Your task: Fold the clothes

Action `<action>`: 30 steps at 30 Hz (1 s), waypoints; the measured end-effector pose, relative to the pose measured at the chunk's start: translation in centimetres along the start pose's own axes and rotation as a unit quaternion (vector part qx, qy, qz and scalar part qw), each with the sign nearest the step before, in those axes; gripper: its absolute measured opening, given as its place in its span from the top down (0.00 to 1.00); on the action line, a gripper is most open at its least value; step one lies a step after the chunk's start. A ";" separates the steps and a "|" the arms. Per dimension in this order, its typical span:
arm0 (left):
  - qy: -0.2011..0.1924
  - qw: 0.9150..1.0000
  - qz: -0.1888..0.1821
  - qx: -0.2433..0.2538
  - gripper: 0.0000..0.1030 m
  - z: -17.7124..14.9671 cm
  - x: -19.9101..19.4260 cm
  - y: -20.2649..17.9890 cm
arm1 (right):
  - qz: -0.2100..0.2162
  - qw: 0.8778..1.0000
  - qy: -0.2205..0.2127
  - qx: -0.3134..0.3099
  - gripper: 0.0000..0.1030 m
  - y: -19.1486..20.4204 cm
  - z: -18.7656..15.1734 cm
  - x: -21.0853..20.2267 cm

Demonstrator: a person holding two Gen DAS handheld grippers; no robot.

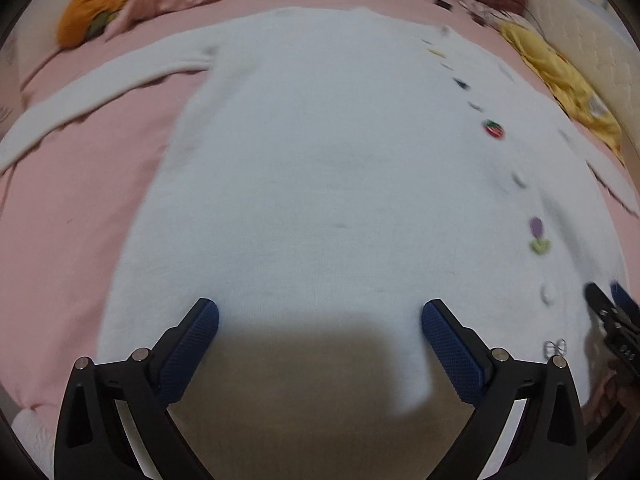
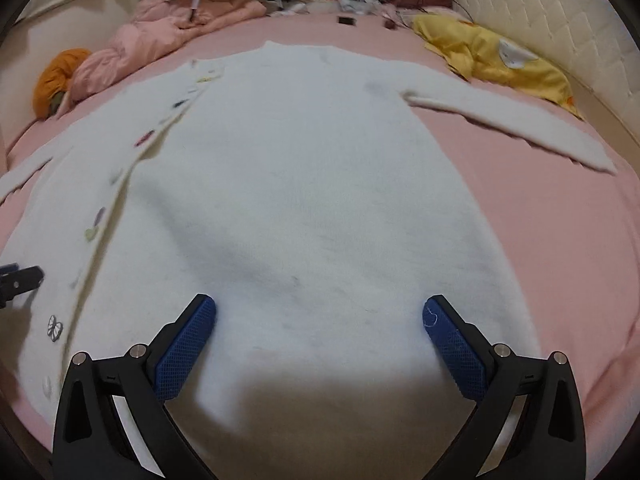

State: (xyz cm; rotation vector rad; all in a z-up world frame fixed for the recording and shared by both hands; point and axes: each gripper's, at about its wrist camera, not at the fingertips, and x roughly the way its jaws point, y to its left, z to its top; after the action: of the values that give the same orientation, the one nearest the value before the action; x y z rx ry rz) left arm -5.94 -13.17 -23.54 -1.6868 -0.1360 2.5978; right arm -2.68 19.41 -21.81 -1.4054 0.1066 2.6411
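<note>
Left wrist view: white cardigan [image 1: 320, 184] spread flat on the pink bedsheet [image 1: 72, 248], hem blurred.
Left gripper [image 1: 320, 320] and right gripper [image 2: 319, 318] both gape wide, empty, over the hem at 6 o'clock.

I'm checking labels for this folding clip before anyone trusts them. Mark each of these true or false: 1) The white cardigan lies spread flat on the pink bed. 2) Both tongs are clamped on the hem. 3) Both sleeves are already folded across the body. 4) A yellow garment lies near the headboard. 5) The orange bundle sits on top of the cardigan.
1) True: the white cardigan lies spread out on the pink bed.
2) False: the left tongs and right tongs are both open, holding nothing.
3) False: each sleeve stretches out to the side.
4) True: the yellow garment lies beside the headboard.
5) False: the orange bundle lies on the bed, apart from the cardigan.
</note>
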 end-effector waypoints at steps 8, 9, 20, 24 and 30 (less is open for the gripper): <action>0.010 0.999 0.029 -0.011 0.01 -0.9 -2.8 -1.8 | -0.070 0.997 -0.032 0.028 0.01 0.6 1.2 -3.2; 0.016 1.000 0.004 -0.015 0.01 -1.0 -2.5 -2.2 | -0.036 0.998 -0.048 0.004 0.01 1.9 1.5 -3.5; 0.070 0.996 0.042 -0.048 0.01 -2.7 -1.2 0.1 | -0.023 0.997 0.068 0.036 0.01 -1.8 -1.0 -1.3; 0.070 0.995 0.069 -0.020 0.02 -2.2 -3.9 -1.4 | -0.064 0.994 0.066 0.055 0.01 -1.6 0.7 -4.1; -0.078 0.992 -0.037 -0.089 0.02 0.6 -15.6 0.3 | 0.031 0.995 -0.091 0.007 0.01 3.1 6.8 -16.4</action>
State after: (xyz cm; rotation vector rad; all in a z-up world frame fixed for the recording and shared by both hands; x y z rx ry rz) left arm -0.13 -14.74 -9.08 -1.4899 -0.4399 2.7311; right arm 0.28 15.68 -4.38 -1.1692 0.1504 2.7970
